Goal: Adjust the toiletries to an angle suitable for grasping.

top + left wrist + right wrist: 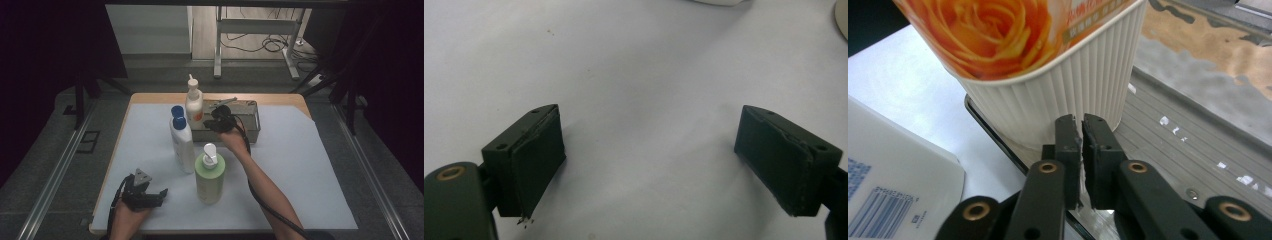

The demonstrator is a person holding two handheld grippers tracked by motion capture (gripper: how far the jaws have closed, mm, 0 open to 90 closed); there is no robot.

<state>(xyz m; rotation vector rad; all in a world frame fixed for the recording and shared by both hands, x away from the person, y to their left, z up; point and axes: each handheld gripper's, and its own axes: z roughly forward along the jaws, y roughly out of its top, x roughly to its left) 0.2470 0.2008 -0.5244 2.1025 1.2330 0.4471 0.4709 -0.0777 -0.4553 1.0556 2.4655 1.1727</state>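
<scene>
- The right hand-held gripper (220, 120) sits at the left end of the metal tray (252, 131), at about twelve o'clock on the tabletop (300, 170). In the right gripper view its jaws are all but closed, a thin slit between them, with nothing clamped.
- Its tips are just in front of the ribbed base of the rose-label pump bottle (1058, 75), which stands at the tray's left end and looks tilted in that view. A push from nearly shut jaws could tip the bottle further or knock it off the tray lip, as the base seems to sit partly on the rim.
- If the bottle is to be grasped, the jaws must spread first. Opening them this near could scrape the ribbing and shove the bottle sideways.
- The white bottle with the blue cap (182, 145) stands just beside the tray at nine o'clock of the gripper. A toppling pump bottle would likely hit it, and it is tall and narrow enough to fall too.
- The green pump bottle (209, 177) stands near the right forearm at six o'clock of the gripper. Pulling the arm back carelessly, or dragging the trailing cable, could catch its pump head.
- The left hand-held gripper (161, 193) rests at seven o'clock near the tabletop's front edge, jaws wide apart and empty over bare white surface. It is too far off to steady anything.
</scene>
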